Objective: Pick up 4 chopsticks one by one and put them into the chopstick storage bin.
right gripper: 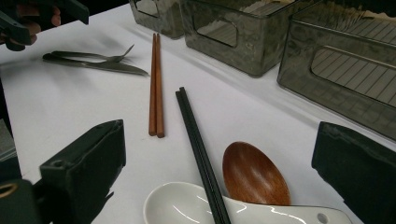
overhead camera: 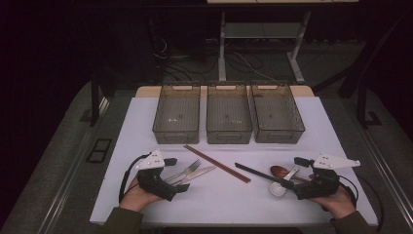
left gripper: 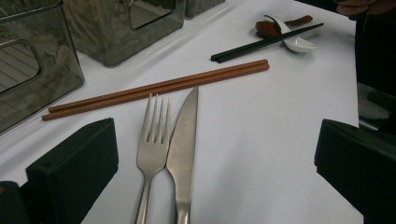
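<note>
Steel fork [left gripper: 153,140] and knife [left gripper: 183,140] lie touching between wide-apart left hand-held gripper [left gripper: 210,154] jaws.

Left gripper [overhead camera: 179,174] resting near tabletop's front left corner, jaws gaping wide; right gripper [overhead camera: 292,172] sitting near front right corner, jaws likewise wide, both pointing inward.

no text, label, brand, number or sign is showing legibly on anything here.
</note>
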`<action>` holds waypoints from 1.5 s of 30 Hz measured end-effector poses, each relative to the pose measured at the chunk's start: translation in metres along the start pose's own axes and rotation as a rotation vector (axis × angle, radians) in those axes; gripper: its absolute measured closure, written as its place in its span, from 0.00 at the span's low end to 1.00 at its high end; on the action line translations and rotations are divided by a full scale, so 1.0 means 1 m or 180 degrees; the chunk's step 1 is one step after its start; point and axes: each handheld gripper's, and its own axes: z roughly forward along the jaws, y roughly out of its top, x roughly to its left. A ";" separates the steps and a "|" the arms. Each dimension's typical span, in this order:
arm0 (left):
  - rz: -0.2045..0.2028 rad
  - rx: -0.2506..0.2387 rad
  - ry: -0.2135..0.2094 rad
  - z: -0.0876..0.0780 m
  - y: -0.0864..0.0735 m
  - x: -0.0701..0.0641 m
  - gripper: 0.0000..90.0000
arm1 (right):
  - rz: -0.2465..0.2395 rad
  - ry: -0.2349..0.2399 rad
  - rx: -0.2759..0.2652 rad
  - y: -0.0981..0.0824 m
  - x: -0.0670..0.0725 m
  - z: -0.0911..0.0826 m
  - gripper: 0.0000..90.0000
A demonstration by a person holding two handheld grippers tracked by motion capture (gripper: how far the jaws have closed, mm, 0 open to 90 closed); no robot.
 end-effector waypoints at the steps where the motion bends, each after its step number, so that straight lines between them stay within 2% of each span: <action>1: 0.0000 0.0000 0.0000 0.000 0.000 0.000 0.00 | 0.0000 0.0005 -0.0007 0.000 0.000 0.000 0.03; 17: 0.0003 -0.0017 -0.0012 -0.001 0.000 -0.002 0.00 | 0.0037 0.0006 -0.0003 0.004 0.001 0.001 0.03; 24: 0.0000 -0.0021 -0.0035 0.001 0.001 -0.002 0.00 | -0.0007 -0.0011 0.0089 0.012 0.002 0.004 0.03; 34: -0.0046 -0.0074 -0.0028 -0.001 0.001 -0.002 0.00 | -0.0022 0.0023 0.0122 0.022 -0.002 0.011 0.04; 37: -0.0002 -0.0020 -0.0028 0.000 0.000 -0.003 0.00 | -0.0056 0.0022 0.0145 0.023 -0.002 0.013 0.04; 38: -0.0006 -0.0022 -0.0022 0.000 0.000 -0.004 0.00 | -0.0059 -0.0020 0.0133 0.024 -0.002 0.014 0.04; 45: 0.0000 -0.0012 -0.0068 0.003 0.001 -0.005 0.00 | -0.0082 0.0024 0.0132 0.028 -0.003 0.017 0.04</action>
